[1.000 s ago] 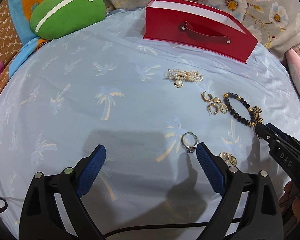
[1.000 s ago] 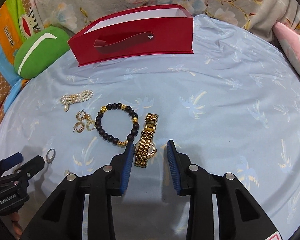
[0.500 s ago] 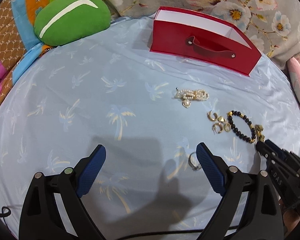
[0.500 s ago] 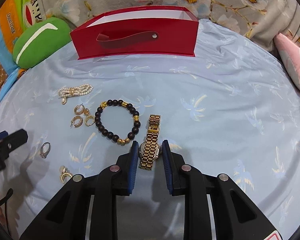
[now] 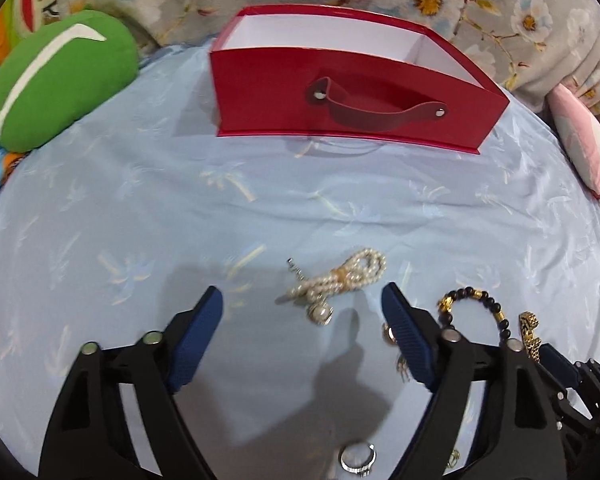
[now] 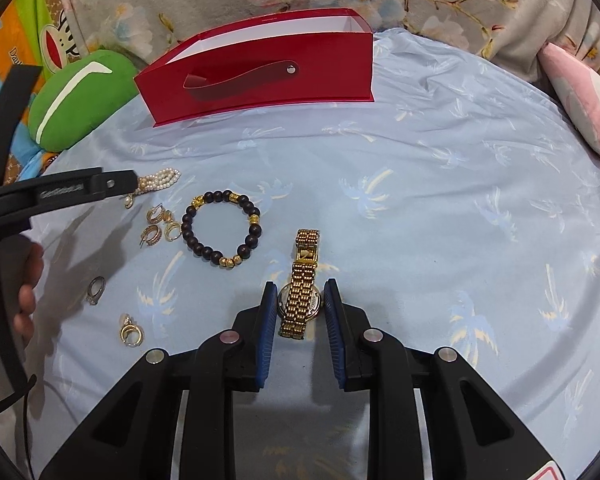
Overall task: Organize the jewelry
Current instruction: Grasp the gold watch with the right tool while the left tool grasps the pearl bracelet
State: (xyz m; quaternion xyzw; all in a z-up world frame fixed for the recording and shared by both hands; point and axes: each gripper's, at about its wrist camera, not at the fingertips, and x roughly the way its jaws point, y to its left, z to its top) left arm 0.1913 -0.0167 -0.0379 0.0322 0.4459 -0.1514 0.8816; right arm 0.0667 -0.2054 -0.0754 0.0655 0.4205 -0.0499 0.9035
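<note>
Blue sheet (image 6: 440, 208) bare beside watch (image 6: 302, 292).

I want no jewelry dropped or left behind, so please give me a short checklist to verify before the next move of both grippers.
1. Right gripper squared on the gold watch, pads at both sides of the case: ok.
2. Firm grip on the watch: cannot tell; it lies on the sheet.
3. Left gripper open, pearl bracelet between the fingertips; jaws just closed partly, pads not on it: ok.
4. Red box open at top, path to it free: ok.
5. Black bead bracelet and gold earrings clear of both grippers: ok.
6. Silver ring passed over, unpicked: not ok.
</note>
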